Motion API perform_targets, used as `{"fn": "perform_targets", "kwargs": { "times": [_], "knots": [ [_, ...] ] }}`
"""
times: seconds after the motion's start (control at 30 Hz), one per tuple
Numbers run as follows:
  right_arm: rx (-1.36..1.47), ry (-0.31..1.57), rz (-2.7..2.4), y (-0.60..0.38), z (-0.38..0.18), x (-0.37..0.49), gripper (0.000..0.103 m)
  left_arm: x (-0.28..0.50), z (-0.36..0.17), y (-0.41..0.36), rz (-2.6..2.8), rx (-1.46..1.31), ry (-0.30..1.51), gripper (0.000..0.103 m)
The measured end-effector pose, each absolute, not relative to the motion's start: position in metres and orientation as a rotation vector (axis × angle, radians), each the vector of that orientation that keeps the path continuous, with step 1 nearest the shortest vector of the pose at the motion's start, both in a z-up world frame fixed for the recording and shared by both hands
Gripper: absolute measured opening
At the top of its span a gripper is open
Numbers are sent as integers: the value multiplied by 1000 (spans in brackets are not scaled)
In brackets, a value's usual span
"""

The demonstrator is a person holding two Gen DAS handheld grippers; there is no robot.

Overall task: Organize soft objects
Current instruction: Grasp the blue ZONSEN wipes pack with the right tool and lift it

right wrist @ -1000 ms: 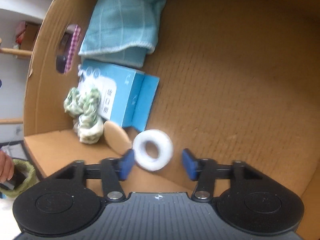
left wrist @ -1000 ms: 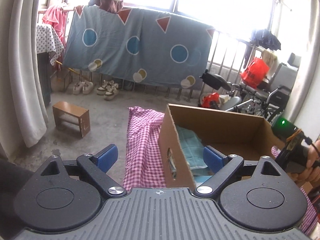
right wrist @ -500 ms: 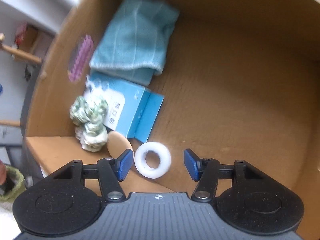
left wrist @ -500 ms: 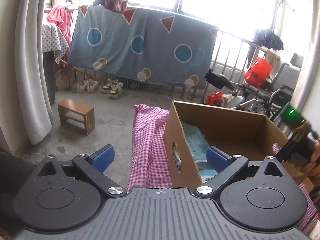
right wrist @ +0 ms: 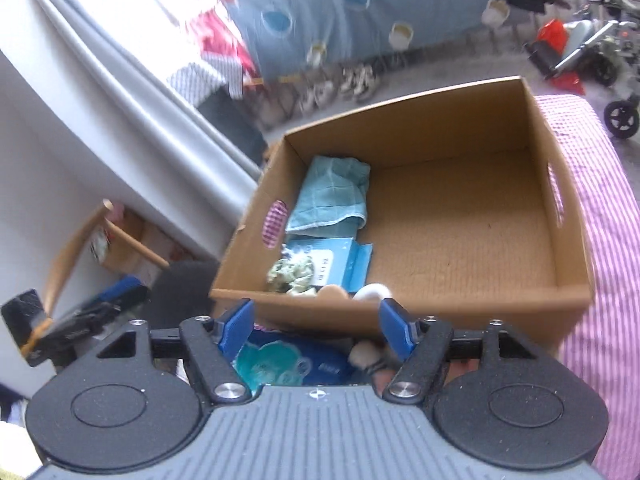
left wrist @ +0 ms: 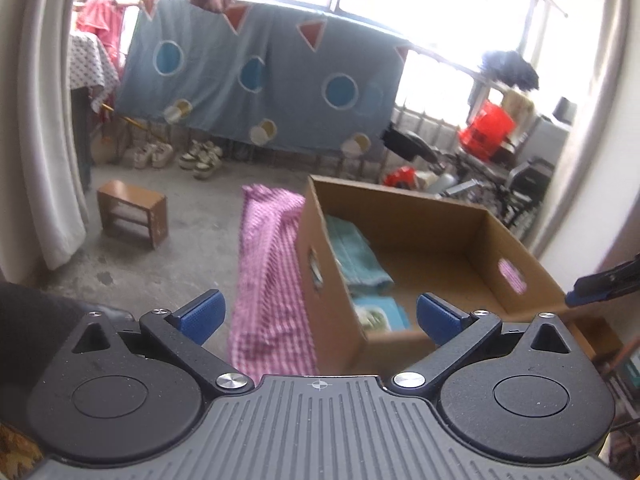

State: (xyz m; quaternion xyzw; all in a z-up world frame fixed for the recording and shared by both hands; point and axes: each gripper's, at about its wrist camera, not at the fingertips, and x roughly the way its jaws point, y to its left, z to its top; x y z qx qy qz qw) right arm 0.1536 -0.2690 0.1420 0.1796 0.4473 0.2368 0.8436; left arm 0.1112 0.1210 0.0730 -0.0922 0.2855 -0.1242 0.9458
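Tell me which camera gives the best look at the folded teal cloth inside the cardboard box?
The right wrist view: it looks down into the cardboard box, showing the whole folded teal cloth. The left wrist view catches only part of it behind the box's wall.

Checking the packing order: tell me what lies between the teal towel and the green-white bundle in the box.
In the right wrist view, the blue box lies between the teal towel and the green-white bundle, along the cardboard box's left wall.

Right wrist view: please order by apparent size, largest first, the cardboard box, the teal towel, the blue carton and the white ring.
1. cardboard box
2. teal towel
3. blue carton, slightly smaller than the towel
4. white ring, partly hidden behind the box's near wall, so its rank is less sure
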Motion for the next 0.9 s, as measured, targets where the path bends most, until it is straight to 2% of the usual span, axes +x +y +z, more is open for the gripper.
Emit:
{"fn": "perform_targets", "kwargs": {
  "times": [0.17,0.37,0.57,0.83,0.9],
  "knots": [
    [492,914,482,-254,106,116,78,99,56,102,-347,-142,660,102],
    [536,990,409,-226,60,114,78,90,17,67,-481,-90,783,102],
    [456,1057,361,-204,44,122,78,89,-3,34,-527,35,809,102],
    [404,1127,360,-184,27,135,78,101,-21,20,-569,39,873,101],
    [410,1128,376,-181,27,136,81,102,-23,17,-591,24,888,101]
  ]
}}
